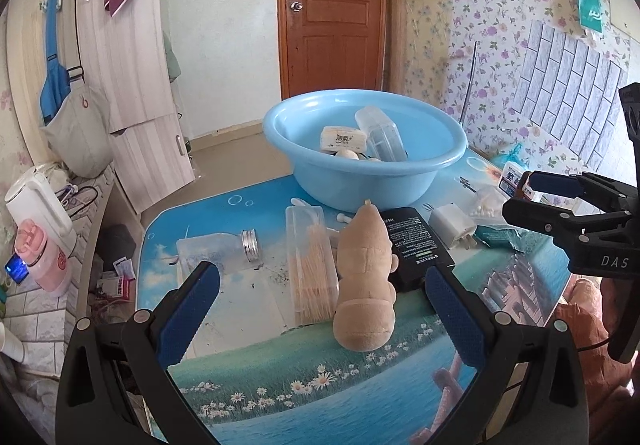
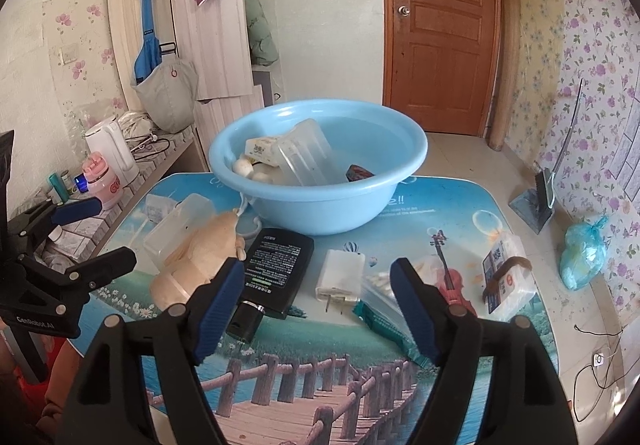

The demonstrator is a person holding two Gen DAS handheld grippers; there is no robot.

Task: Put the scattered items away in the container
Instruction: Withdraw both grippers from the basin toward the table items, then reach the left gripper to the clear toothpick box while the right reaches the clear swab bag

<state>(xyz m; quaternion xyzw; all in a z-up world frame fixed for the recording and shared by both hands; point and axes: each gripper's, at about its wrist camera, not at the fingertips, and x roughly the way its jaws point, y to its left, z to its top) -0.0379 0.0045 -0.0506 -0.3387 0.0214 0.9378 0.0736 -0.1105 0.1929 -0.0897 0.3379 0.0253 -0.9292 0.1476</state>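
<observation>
The light blue basin (image 1: 360,185) (image 2: 320,213) stands at the back of the table and holds a tissue pack, a clear plastic box and small white pieces. My left gripper (image 1: 320,271) is open, its fingers on either side of a tan plush toy (image 1: 364,285) lying beside a clear toothpick box (image 1: 310,265); the pads do not touch the toy. My right gripper (image 2: 318,265) is open too and hangs above a white charger (image 2: 340,277) and a black flat bottle (image 2: 276,269). A teal packet (image 2: 384,321) lies under its right finger.
A glass jar (image 1: 224,249) lies on its side at the left. A banded tissue pack (image 2: 506,277) sits near the table's right edge. A kettle (image 2: 110,155) and pink cup stand on a side counter. A blue bag (image 2: 584,253) is on the floor.
</observation>
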